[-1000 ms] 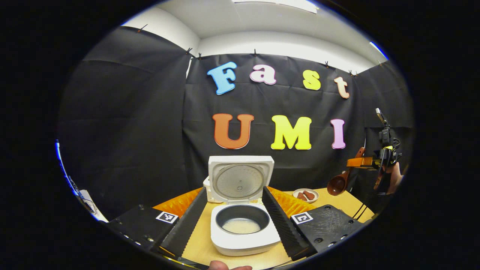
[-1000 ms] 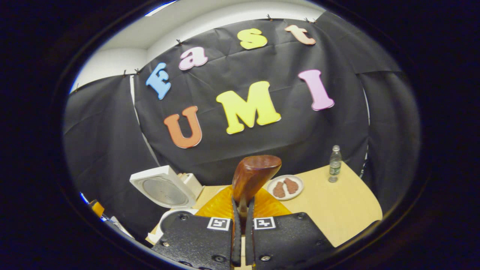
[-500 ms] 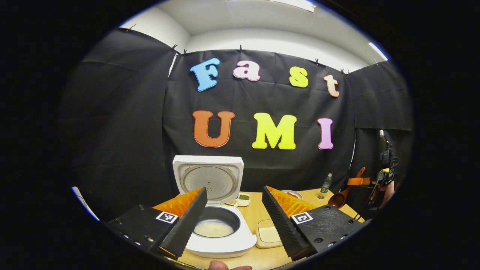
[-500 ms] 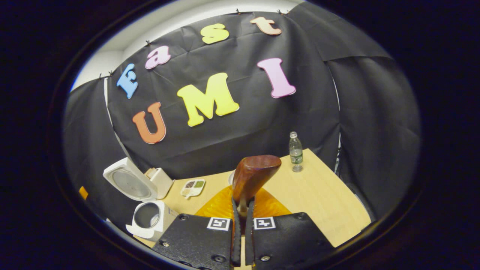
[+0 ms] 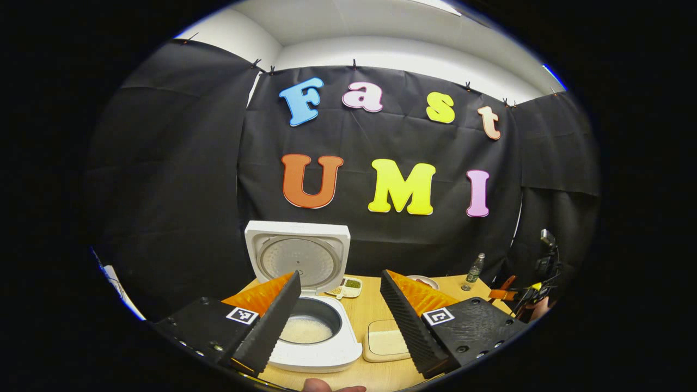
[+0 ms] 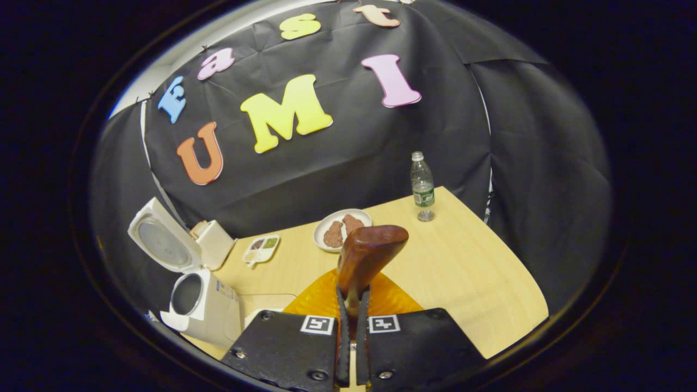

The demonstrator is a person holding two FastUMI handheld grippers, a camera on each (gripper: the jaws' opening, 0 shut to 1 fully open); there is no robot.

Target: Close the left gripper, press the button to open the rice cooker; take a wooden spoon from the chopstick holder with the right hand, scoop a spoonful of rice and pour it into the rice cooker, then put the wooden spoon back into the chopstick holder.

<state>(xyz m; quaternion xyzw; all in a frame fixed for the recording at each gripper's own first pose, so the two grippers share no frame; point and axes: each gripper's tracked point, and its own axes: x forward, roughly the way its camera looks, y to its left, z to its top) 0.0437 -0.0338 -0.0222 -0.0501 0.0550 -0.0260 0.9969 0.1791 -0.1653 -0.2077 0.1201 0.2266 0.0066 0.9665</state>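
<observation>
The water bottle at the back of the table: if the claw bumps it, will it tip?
Probably yes. The water bottle stands upright, tall and narrow on a small base, so a knock near the cap would likely topple it. It looks like thin clear plastic, so likely light; how full it is I cannot tell. It stands apart from the plate, with bare table around it, so it could roll freely.

The rice cooker is white, its inner pot dark grey with pale white rice at the bottom. The wooden spoon is a glossy reddish brown. The desk is light yellowish wood with a fine grain. A white plate carries two reddish-brown pieces. The bottle is clear with a green label. A small white divided dish holds green and brown fillings. A pale beige board lies on the desk.
</observation>
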